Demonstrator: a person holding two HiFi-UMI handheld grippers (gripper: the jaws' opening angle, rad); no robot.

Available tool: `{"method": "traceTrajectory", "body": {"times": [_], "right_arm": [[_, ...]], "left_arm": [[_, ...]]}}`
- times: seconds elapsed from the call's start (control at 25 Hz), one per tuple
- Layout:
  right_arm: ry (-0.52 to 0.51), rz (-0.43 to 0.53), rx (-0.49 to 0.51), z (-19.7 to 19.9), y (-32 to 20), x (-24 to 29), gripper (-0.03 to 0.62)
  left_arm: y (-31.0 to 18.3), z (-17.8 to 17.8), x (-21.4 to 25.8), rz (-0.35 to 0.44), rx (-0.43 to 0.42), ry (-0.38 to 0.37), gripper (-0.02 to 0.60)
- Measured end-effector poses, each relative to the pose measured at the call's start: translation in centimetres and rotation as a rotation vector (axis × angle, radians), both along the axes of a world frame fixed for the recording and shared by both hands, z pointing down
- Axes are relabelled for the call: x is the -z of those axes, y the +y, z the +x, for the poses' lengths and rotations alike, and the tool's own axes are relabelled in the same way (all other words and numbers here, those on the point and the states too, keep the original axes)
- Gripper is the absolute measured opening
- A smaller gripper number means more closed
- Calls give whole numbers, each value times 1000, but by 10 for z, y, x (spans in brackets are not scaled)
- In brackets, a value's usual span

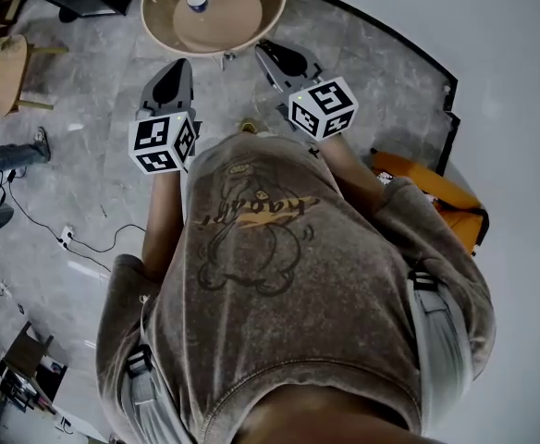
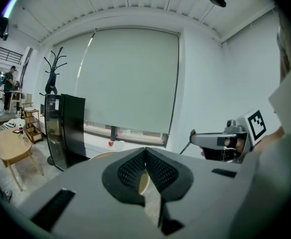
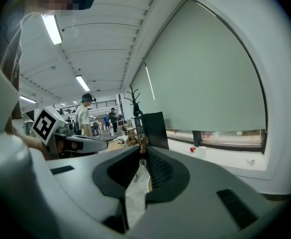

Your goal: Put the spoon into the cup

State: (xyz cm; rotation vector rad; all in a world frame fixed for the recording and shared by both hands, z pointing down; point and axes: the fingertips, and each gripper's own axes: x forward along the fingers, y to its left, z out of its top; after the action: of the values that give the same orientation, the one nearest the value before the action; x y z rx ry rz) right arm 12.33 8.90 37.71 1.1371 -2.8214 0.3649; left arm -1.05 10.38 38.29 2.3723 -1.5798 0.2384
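Carrying step, I judge: my right gripper (image 3: 142,153) pinches the spoon (image 3: 142,144); left gripper (image 2: 145,151) closed, empty; next, line up over the cup (image 1: 199,1), let go.

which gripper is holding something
The right gripper: the thin brown end of the spoon is pinched at its tips. The left gripper is shut on nothing.

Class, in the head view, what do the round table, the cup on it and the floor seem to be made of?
Round table: wood or wood-look board, matt tan with a raised rim. Cup: probably glazed ceramic, white with a dark inside; too small to be sure. Floor: stone or stone-look tile, grey with pale veining.
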Motion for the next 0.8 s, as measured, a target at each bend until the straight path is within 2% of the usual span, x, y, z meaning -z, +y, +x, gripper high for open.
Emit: {"method": "traceTrajectory", "body": {"times": [0.32, 0.8], "right_arm": [[-11, -20, 19, 0, -32, -10, 57], [-6, -34, 13, -25, -81, -16, 57]], "left_arm": [[-29, 1, -1, 1, 19, -14, 17], [-76, -22, -5, -9, 19, 2, 17]]}}
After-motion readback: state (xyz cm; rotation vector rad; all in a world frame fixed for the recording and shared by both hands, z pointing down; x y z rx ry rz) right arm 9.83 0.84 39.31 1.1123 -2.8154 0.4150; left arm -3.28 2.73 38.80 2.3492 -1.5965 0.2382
